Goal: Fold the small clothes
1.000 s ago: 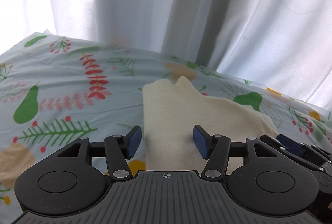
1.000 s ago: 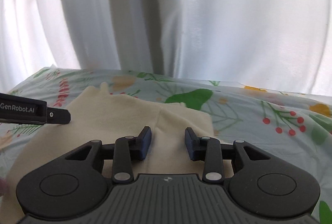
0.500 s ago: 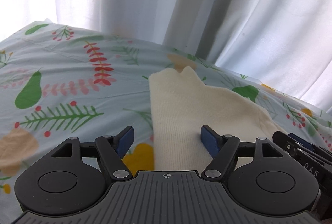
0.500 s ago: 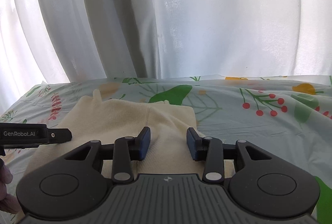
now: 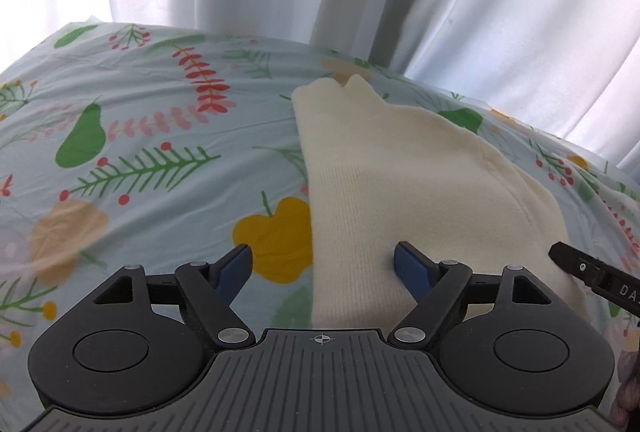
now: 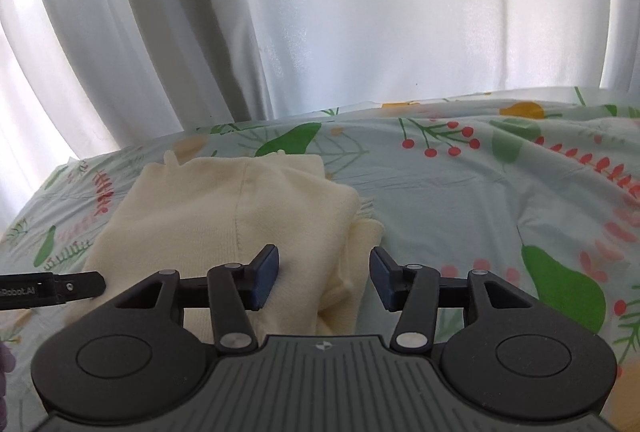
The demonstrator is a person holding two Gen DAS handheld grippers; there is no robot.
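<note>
- Your left gripper [image 5: 322, 266]: blue-padded fingers [image 5: 408, 266] spread wide, having just been opening; they pinch nothing. The garment's left edge lies under the gap between them, one pad over the sheet, the other over the knit.
- Your right gripper [image 6: 324, 278]: fingers [image 6: 266, 274] parted, also just opening, nothing clamped; the garment's right folded edge lies below the gap.
- Writing: "Robot.AI" reads on the left gripper's black arm in the right wrist view; "DA" on the right gripper's arm in the left wrist view.
- Cream knit garment [image 5: 408, 188]: fine ribbed knit, folded, a seam down its middle, lying flat.
- Sheet [image 5: 160, 120]: pale blue, slightly wrinkled, printed with pears, berries and ferns.
- White curtain [image 6: 320, 12] hangs in folds behind, backlit.
</note>
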